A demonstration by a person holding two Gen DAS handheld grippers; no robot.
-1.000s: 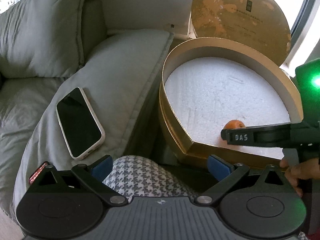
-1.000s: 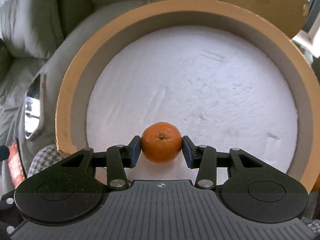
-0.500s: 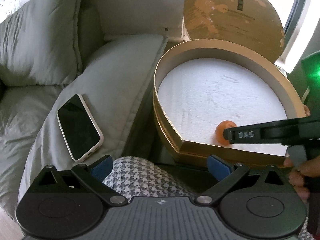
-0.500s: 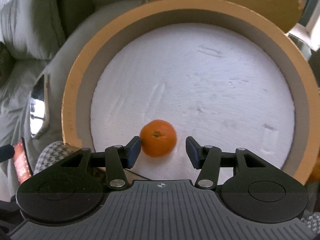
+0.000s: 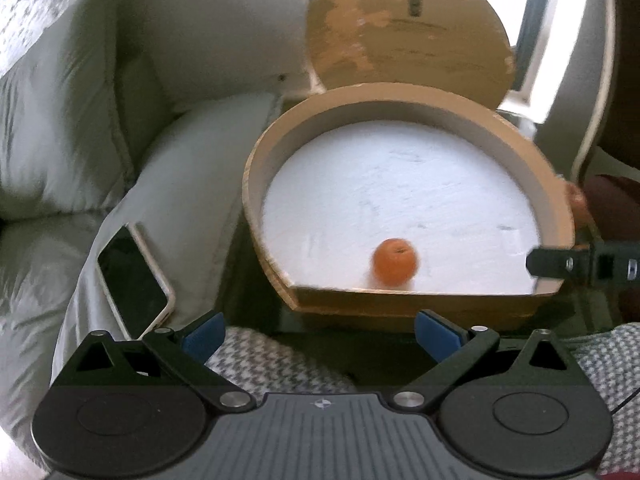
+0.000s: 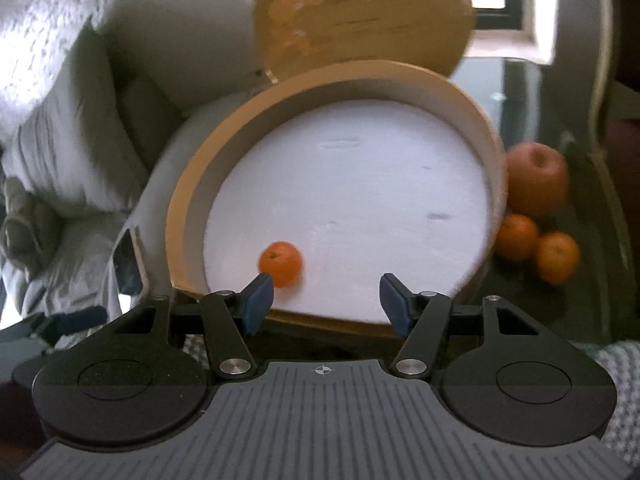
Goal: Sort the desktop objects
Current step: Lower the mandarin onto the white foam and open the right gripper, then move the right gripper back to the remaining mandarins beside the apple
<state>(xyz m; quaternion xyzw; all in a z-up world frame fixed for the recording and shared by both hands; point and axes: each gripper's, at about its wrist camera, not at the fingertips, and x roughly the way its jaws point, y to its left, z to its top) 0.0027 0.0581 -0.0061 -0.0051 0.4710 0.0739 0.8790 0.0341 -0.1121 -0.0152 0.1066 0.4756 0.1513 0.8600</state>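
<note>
One tangerine (image 6: 280, 263) sits loose on white foam in round box (image 6: 192, 200), just beyond right gripper (image 6: 326, 298) left pad, outside gap. Right jaws just been opening, nothing between. Left gripper (image 5: 320, 334) jaws spread wide, empty; box ahead. Apple (image 6: 538, 184), two tangerines (image 6: 536, 250) well right of right jaws. Phone (image 5: 134, 280) left of left jaws.

Tangerine (image 5: 395, 261) in box (image 5: 412, 98), phone (image 5: 134, 276) left on cushion (image 5: 192, 160).
</note>
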